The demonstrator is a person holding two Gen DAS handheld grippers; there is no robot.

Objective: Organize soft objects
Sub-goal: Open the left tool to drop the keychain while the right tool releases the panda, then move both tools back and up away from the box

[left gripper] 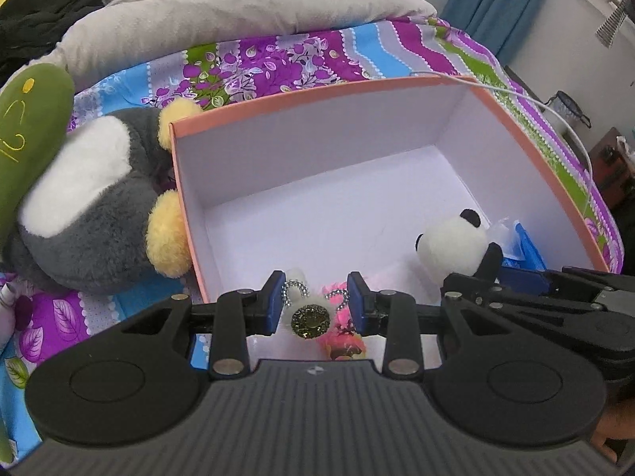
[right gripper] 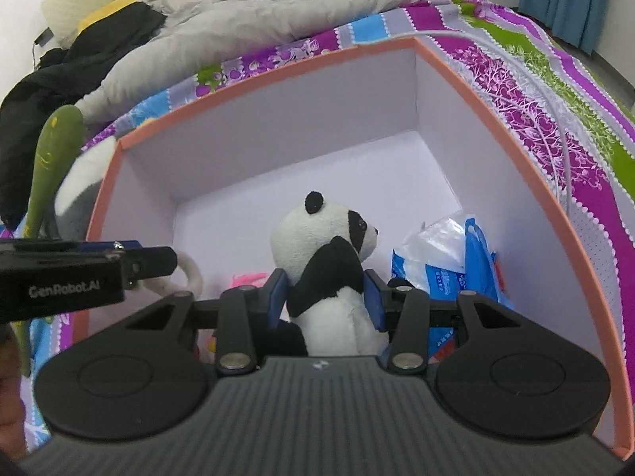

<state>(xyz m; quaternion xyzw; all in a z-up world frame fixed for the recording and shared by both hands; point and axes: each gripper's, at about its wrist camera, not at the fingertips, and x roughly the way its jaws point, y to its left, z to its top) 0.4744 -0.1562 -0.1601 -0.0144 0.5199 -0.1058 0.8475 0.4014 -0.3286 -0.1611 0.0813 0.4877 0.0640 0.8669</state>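
Observation:
An orange box with a white inside [left gripper: 301,97] [right gripper: 254,75] lies on the bed. My left gripper [left gripper: 315,301] is open over its near left corner, with a small white fluffy toy with a gold button [left gripper: 307,317] and a pink item [left gripper: 341,337] between and below the fingers. My right gripper [right gripper: 325,297] is shut on a panda plush [right gripper: 329,238] inside the box; the panda also shows in the left wrist view [left gripper: 456,246]. A blue and white plastic packet [right gripper: 448,261] lies at the box's right side.
A large grey, white and yellow plush [left gripper: 91,198] lies left of the box, beside a green plush [left gripper: 27,127]. A grey duvet [left gripper: 238,4] and black clothing [right gripper: 71,67] lie at the back. A white cable [right gripper: 555,119] runs along the box's right side.

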